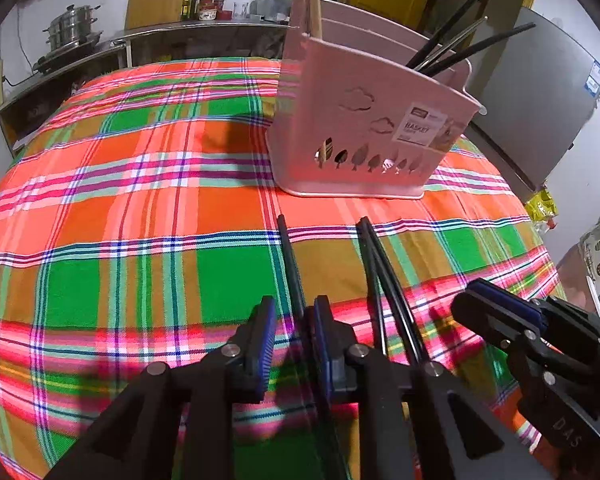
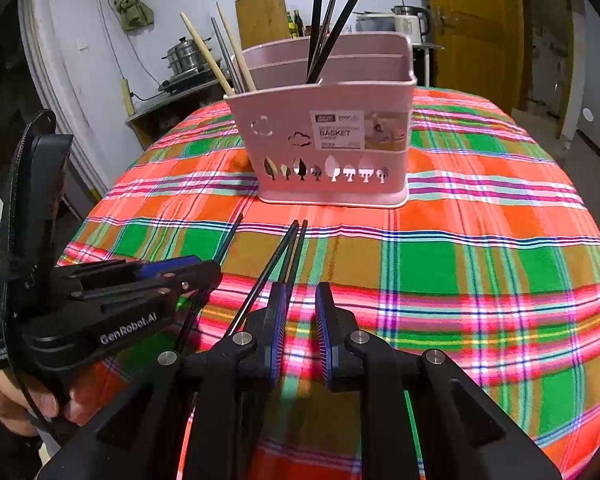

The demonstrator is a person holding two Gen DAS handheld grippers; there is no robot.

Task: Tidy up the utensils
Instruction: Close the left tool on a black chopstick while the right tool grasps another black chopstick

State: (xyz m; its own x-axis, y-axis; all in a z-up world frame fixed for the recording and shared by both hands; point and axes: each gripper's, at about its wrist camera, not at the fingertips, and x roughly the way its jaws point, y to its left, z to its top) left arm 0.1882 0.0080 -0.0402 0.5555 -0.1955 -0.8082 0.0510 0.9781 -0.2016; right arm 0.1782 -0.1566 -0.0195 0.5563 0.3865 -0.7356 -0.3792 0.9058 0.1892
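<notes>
A pink utensil basket stands on the plaid tablecloth, holding black and wooden chopsticks. Three black chopsticks lie on the cloth in front of it. My left gripper is open, its fingers on either side of a single black chopstick. A pair of black chopsticks lies just right of it. My right gripper is open, just right of the pair; it also shows in the left wrist view.
The plaid tablecloth covers a round table. A counter with a steel pot stands behind. A grey fridge is at the right and a yellow door beyond.
</notes>
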